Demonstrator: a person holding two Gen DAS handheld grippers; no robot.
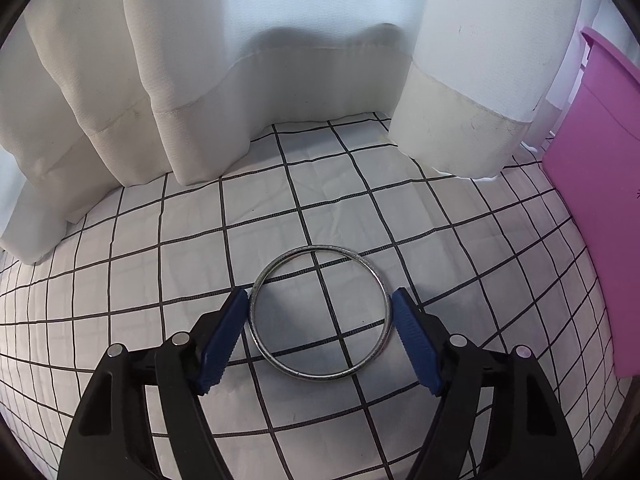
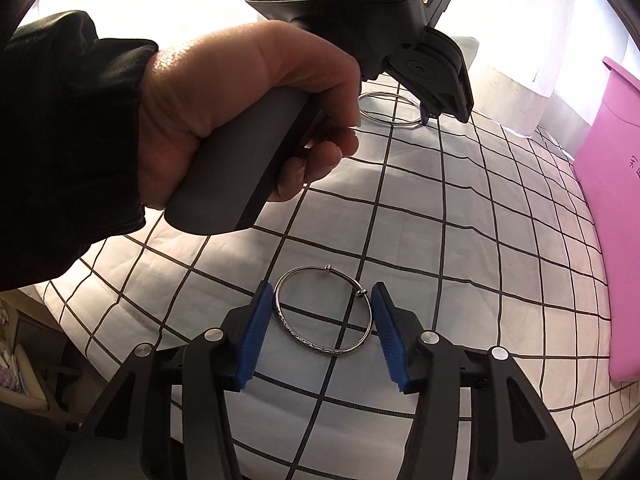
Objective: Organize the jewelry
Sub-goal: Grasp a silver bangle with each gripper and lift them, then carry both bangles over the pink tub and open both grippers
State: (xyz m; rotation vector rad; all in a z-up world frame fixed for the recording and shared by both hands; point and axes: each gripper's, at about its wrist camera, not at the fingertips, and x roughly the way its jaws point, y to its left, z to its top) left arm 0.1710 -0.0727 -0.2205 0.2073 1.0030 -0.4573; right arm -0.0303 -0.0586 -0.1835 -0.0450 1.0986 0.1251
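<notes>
The left gripper is held open, its blue pads set at 9 and 3 o'clock of a plain silver bangle lying flat on the grid-patterned cloth; whether the pads touch it cannot be told. The right gripper is likewise spread around a clasped silver bangle on the cloth. A pink box is seen at 3 o'clock, white curtains at 12. The left hand is seen at 11 o'clock in the right view.
</notes>
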